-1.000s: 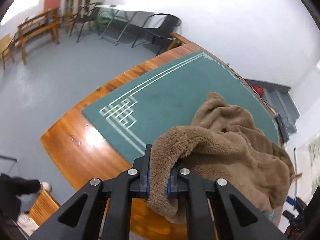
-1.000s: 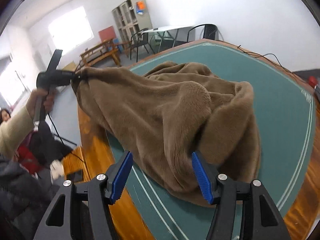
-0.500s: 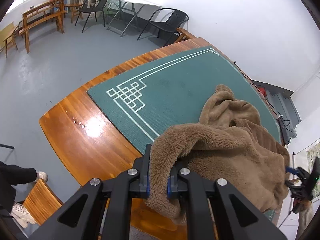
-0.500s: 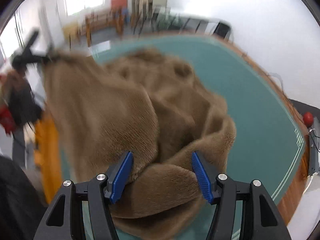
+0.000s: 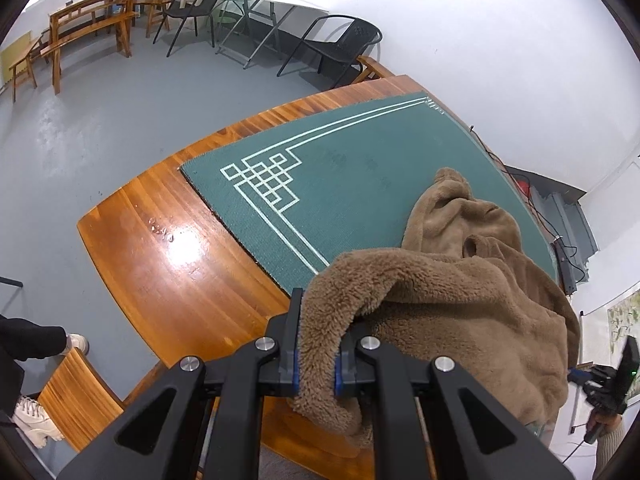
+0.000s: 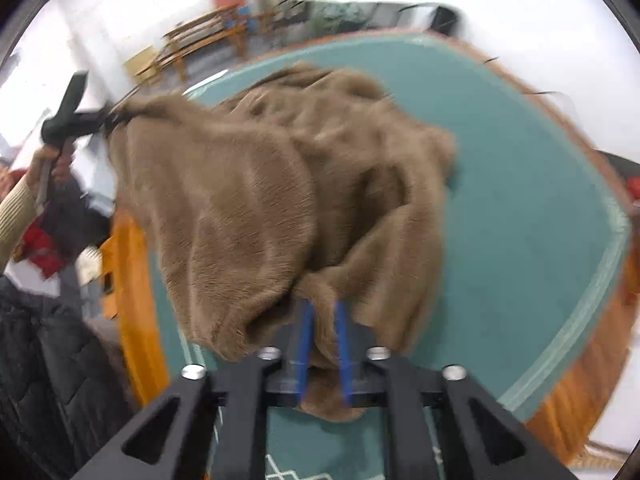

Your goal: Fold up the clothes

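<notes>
While blur smears right wrist view: left wrist view sharp
Left claw (image 5: 316, 344): clenched on fuzzy edge of brown fleece garment (image 5: 472, 296), blue pads pressed into pile; seen far left in right wrist view (image 6: 108, 120), gripping a corner, held by a hand (image 6: 56, 160) with cream ribbed sleeve
Right claw (image 6: 323, 344): clenched on a near fold of the garment, blue pads close together with fabric pinched between
Brown fleece garment: bunched, partly lifted, strung between both claws; far part resting on green mat (image 5: 340, 184), over right half of it in left wrist view
Green mat: white line border with knot pattern at corner, lying on worktop (image 5: 168, 264)
Worktop: glossy orange wood, bare strip left of mat
Far background: black chairs (image 5: 336, 44), wooden benches (image 5: 80, 24), folding table, grey floor
Near left edge, left wrist view: white shoe (image 5: 32, 420), dark trouser leg
</notes>
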Available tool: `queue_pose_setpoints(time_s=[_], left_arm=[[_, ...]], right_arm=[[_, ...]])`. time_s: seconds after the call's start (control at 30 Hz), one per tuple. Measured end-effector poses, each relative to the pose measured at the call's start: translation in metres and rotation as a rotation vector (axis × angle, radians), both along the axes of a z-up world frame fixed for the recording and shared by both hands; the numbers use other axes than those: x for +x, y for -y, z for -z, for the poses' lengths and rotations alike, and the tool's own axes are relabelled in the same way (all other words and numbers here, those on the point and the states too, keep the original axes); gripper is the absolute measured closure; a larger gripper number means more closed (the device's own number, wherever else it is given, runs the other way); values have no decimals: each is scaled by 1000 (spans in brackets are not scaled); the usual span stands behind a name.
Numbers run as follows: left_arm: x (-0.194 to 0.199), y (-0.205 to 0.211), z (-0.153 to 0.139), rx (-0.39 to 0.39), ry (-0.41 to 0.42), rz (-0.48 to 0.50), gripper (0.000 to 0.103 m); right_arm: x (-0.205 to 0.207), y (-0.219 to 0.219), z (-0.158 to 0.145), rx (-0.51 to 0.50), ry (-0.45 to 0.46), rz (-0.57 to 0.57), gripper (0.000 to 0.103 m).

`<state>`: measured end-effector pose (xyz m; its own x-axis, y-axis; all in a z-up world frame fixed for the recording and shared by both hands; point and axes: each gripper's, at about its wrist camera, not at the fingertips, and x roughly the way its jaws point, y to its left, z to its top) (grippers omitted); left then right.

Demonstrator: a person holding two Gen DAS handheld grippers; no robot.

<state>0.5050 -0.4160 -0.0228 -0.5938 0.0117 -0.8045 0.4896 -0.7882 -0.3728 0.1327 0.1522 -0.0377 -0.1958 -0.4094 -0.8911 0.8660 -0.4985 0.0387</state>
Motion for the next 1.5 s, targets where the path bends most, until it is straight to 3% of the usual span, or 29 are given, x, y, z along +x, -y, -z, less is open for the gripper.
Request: queue_pose_setpoints(time_s=[0.13,0.23,0.37,0.47,0.5,0.6,0.63,0.77,0.9,0.97,1.0,1.1,1.3,1.4,1.5], left_arm=[[-6,-5,3,-8,12,4,90],[-19,-17,5,-13,21,6,90],[-36,-31,9,-15,30,4,90],[-48,-41,12,-16,36,4,90],[-48,-42,12,-19,35,6,90],[-51,-50,13,-22,37,4,90],[-52,-53,14,-22,38,4,90],[-53,-61,19,-16,44,-6,89],[-56,-67,23,-8,49,-15,89],[-59,-68,22,-8,47,-15,89],[-61,-70,22,-10,46,-16,89],[-66,-74,22,-13,47,-15,87],[-75,-89,25,1,53,41,87],[-84,-103,26,-50,84,76,87],[-90,-108,31,-73,115,93,87]], right_arm=[[-2,-51,-27,-11,-166,256,95],[3,-73,-30,-15,-182,322,95],[22,-53,-30,-80,-127,227,93],[34,-13,-20,-11,-171,64,80],[36,-4,-13,23,-190,20,72],[38,7,2,106,-235,-70,33],[38,9,7,130,-247,-94,32],[33,17,7,141,-211,-188,32],[31,30,26,208,-99,-296,34],[28,30,41,254,-19,-306,60],[28,26,40,248,-10,-293,77],[29,12,32,215,-8,-238,91],[24,-47,-34,73,-226,85,93],[32,-59,-35,43,-233,153,93],[34,-62,-9,13,-134,124,93]])
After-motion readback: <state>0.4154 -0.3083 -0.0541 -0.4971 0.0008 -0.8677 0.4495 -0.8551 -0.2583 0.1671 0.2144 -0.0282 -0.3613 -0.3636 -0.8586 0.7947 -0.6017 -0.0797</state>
